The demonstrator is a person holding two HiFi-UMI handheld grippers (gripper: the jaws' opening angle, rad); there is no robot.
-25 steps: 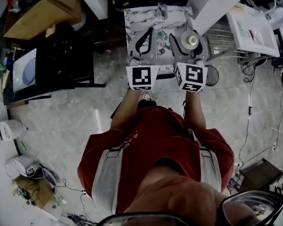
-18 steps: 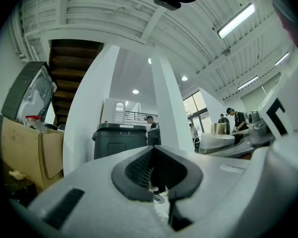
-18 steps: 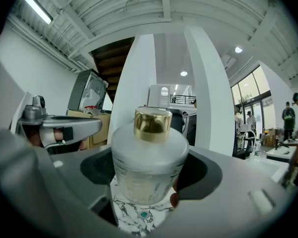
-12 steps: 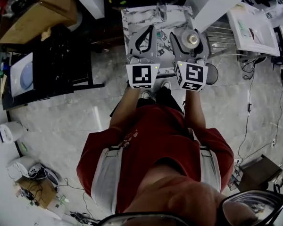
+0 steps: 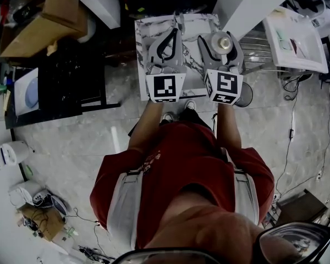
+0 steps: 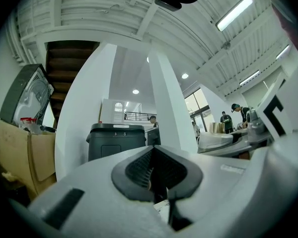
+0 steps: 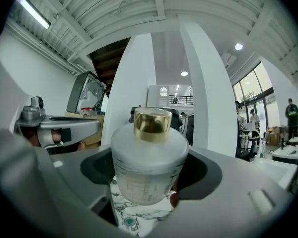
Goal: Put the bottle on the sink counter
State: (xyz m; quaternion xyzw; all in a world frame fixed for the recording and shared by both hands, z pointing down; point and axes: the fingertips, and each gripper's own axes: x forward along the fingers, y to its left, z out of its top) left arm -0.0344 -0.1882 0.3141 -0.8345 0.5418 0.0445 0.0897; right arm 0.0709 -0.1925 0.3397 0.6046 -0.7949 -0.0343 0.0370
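Grey marbled floor fills the head view; person in a red shirt stands at centre, both arms out toward 12 o'clock; black table at 10 o'clock, cardboard box at its far end toward 11; marble-pattern sink counter at 12 o'clock, straight ahead of the person; white table at 2 o'clock, well apart from the counter; left gripper is over the counter's 9 o'clock half, right gripper over its 3 o'clock half, side by side, marker cubes and at their 6 o'clock ends; left gripper view: jaws of the left gripper are together, dark pads meeting with only a thin slit, nothing between them; a dark bin stands beyond at 12 o'clock between white pillars; right gripper view: the right gripper has its jaws wide and clamped on the bottle, a pad on each side of the body at 9 and 3 o'clock; bottle is frosted white, upright, in the grip over the counter; marble top shows below its base at 6 o'clock; can't tell if the base touches it; gold cap on top at 12 o'clock, clear of the jaws.
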